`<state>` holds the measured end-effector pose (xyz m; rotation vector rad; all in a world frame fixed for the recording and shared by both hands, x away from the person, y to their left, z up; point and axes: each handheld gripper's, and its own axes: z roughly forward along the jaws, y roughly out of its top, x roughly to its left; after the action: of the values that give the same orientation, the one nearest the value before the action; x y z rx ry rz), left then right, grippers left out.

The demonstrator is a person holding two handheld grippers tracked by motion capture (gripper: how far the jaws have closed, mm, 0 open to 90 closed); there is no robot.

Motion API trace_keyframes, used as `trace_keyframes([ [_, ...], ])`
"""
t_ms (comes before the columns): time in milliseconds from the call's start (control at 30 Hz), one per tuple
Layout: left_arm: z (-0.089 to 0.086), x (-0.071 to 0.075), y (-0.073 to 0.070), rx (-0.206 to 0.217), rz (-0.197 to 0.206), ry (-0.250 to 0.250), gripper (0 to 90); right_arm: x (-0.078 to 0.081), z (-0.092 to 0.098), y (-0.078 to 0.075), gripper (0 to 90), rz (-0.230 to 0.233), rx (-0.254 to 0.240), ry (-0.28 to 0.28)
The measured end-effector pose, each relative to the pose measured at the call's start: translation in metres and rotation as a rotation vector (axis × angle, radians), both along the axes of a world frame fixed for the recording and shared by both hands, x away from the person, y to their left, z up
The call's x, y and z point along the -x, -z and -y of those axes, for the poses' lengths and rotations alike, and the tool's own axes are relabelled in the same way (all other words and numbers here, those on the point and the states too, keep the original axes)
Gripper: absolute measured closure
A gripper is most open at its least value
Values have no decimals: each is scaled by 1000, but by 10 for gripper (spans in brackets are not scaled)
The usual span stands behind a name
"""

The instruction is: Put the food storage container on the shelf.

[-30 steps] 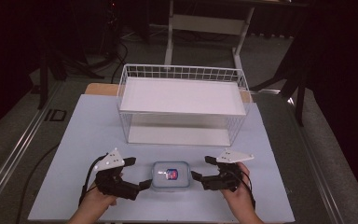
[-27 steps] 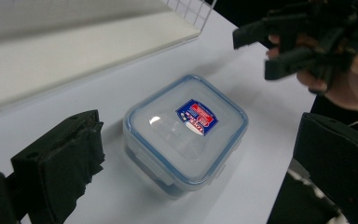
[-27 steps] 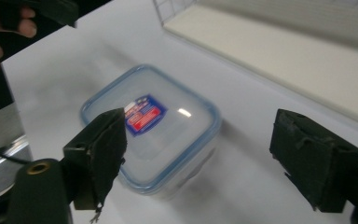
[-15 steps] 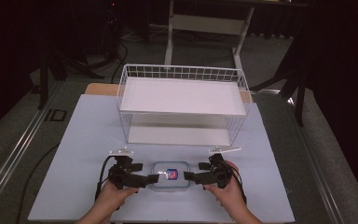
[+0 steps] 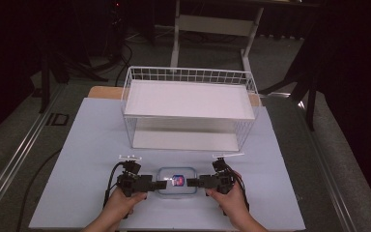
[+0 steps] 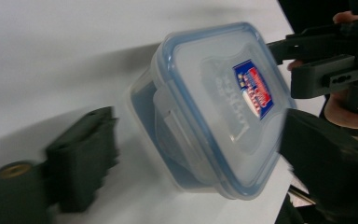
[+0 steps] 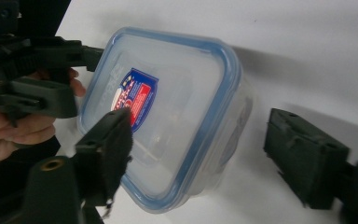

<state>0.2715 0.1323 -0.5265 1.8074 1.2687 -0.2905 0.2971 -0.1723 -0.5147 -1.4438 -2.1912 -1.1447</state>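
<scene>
Spreading beneath both claws was the pale worktop (image 5: 77,145), and beyond them stood a white wire basket (image 5: 189,108) holding a white shelf board. Between the claws sat a clear plastic box (image 5: 176,180) with a blue-rimmed lid and a red-and-blue label (image 6: 253,87). The left claw (image 5: 150,184) was spread, one jaw over the lid and the other low beside the box wall. The right claw (image 5: 198,182) was spread likewise around the opposite end.
</scene>
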Motion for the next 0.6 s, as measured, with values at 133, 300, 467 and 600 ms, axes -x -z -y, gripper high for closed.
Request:
trace_keyframes([
  [133, 1, -1, 1, 17, -18, -4, 242, 0, -1, 2, 335, -38, -9, 5],
  [300, 2, 0, 4, 35, -26, 18, 347, 2, -3, 2, 385, -51, -18, 9],
  [467, 3, 0, 3, 27, 5, 42, 379, 0, -4, 2, 393, -68, -15, 5],
  [600, 4, 3, -1, 11, 12, 36, 409, 3, -4, 0, 406, -44, -8, 1],
])
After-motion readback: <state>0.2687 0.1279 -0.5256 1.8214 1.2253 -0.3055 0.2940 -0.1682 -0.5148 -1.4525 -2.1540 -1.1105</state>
